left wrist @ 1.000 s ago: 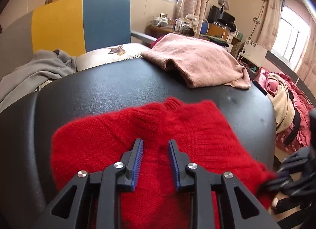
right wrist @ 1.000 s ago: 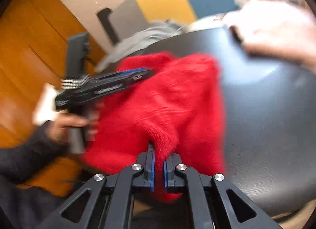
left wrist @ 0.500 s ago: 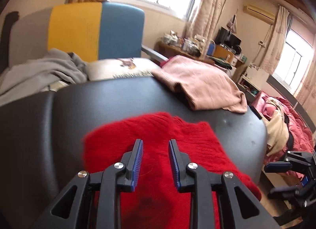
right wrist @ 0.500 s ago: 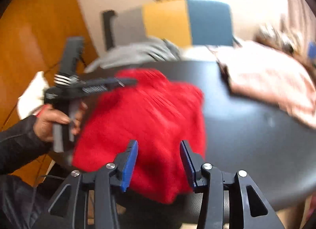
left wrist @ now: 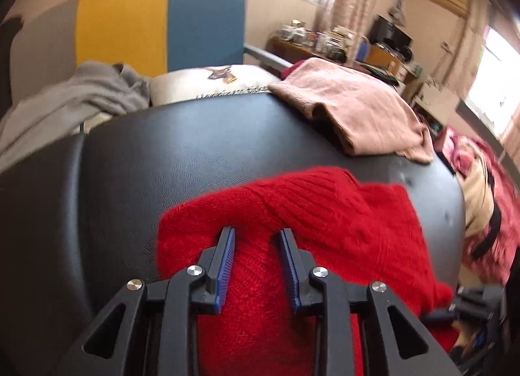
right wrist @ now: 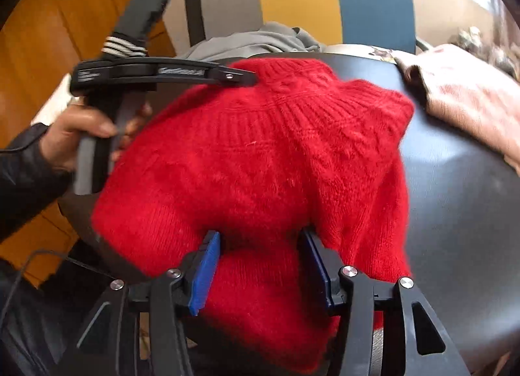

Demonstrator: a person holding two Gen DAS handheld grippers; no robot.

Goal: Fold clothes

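The red sweater [left wrist: 325, 223] lies bunched on the black padded surface [left wrist: 195, 155], its near part draped over the front edge just under both tools. The left gripper [left wrist: 256, 236] hovers above the knit with its jaws opening, blue pads apart and red wool showing between them, nothing pinched. The right gripper [right wrist: 260, 239] sits low at the sweater's near fold, its jaws opening too, the wool bulging between the pads but not clamped. Ahead and left of the left gripper the black surface is bare up to its far edge; ahead and right lies a folded pink garment [left wrist: 354, 113] at the far rim. Beyond the far edge lie a grey garment [left wrist: 74, 96] and a yellow-and-blue chair back [left wrist: 162, 22]. In the right view, the white lettering on the left tool's arm is too blurred to read
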